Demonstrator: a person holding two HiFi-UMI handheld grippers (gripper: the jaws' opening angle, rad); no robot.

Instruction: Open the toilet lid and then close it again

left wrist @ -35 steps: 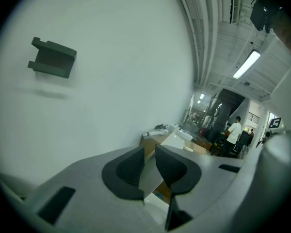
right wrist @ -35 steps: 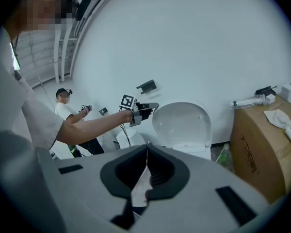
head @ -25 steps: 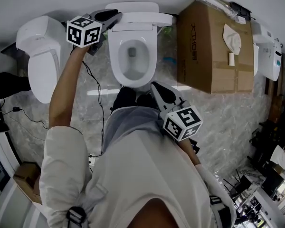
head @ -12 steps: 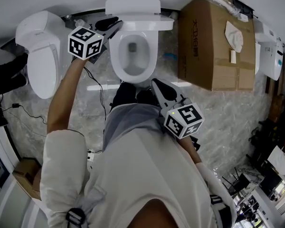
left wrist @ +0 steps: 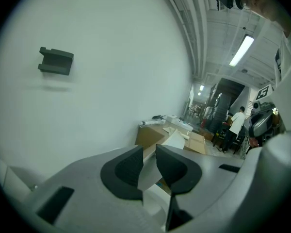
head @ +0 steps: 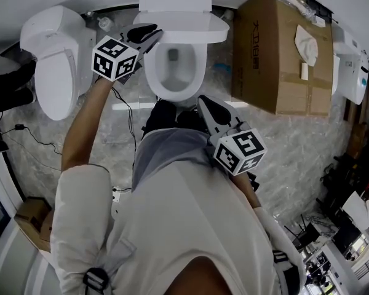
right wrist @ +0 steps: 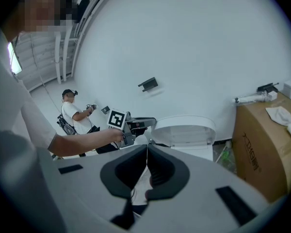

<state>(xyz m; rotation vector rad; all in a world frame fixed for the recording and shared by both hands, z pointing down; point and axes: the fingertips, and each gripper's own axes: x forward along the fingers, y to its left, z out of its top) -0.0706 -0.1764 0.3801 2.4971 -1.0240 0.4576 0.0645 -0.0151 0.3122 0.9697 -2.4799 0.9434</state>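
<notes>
The white toilet (head: 172,72) stands against the wall with its bowl showing. Its lid (head: 178,11) is raised and leans forward over the back of the bowl. My left gripper (head: 149,34) is at the lid's left edge. In the left gripper view its jaws (left wrist: 149,152) are shut on the thin white lid (left wrist: 176,139). The right gripper view shows the same grip, the left gripper (right wrist: 153,122) on the lid (right wrist: 184,127). My right gripper (head: 206,106) hangs low in front of the bowl, shut (right wrist: 146,152) with nothing in it.
A second white toilet (head: 55,60) stands to the left, and a large cardboard box (head: 283,54) to the right. Cables (head: 126,115) run over the marble floor beside the bowl. A dark bracket (left wrist: 56,61) is fixed to the wall. Another person (right wrist: 72,113) stands far off.
My left gripper has come a little forward and down with the lid's edge. The lid now leans further over the bowl. The right gripper has stayed put.
</notes>
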